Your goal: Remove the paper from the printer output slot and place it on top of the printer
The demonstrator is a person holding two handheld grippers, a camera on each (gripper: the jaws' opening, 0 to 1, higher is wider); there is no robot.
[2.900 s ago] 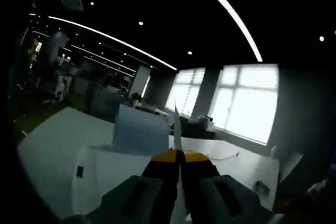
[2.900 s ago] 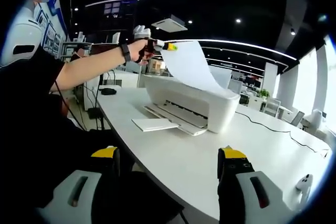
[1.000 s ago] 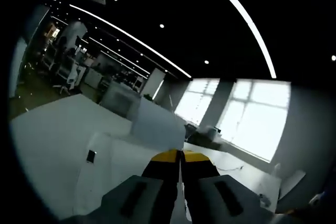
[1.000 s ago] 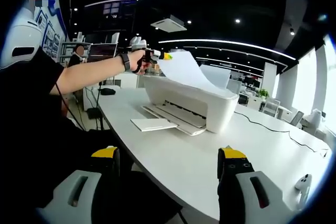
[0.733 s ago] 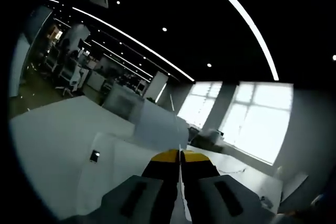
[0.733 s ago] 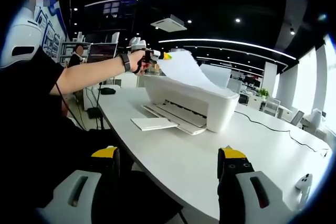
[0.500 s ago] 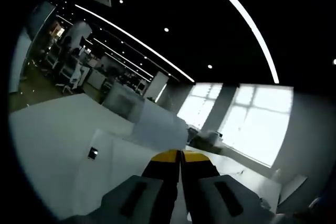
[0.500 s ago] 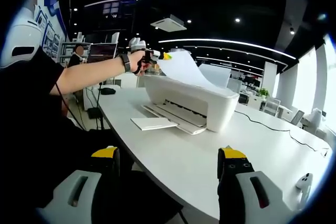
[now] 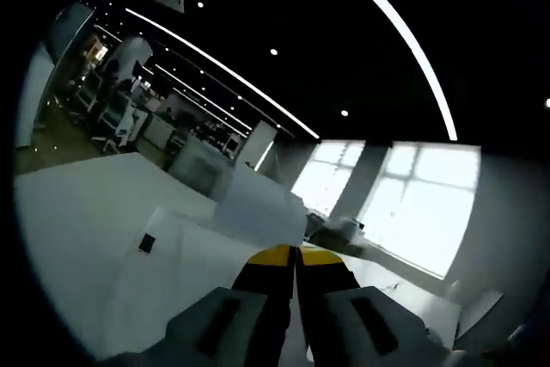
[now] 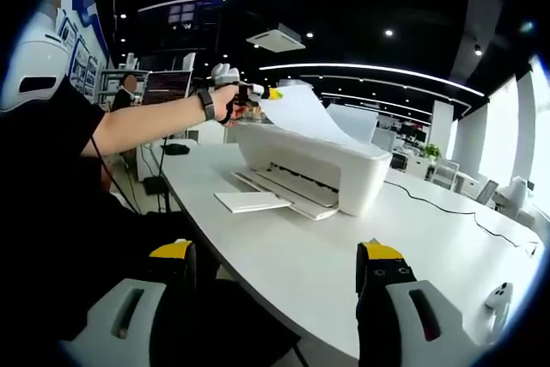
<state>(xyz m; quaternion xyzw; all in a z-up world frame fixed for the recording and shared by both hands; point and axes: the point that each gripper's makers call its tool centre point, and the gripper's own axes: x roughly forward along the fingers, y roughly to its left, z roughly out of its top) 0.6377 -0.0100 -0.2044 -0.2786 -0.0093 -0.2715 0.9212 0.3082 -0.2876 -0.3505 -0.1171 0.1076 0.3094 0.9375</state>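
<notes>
My left gripper [image 10: 271, 93] is pinching the paper [image 10: 309, 116] right over the printer [image 10: 320, 165]; my right gripper [image 10: 277, 266] just sits spread apart.

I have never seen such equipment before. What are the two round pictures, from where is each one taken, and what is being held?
A person holds one two-jaw gripper in each hand, and a fisheye camera rides on each.

The right gripper view looks across a white table in an office. The right gripper rises at the bottom with its jaws wide apart and nothing between them. On the table stands a white printer, with some sheets lying at its output tray. The person's arm reaches over the printer with the left gripper, which pinches the edge of a sheet of paper. The sheet curves down to the printer's top.

The left gripper view looks along the left gripper's closed jaws, over the printer's top towards bright windows. There the sheet is hard to make out.
</notes>
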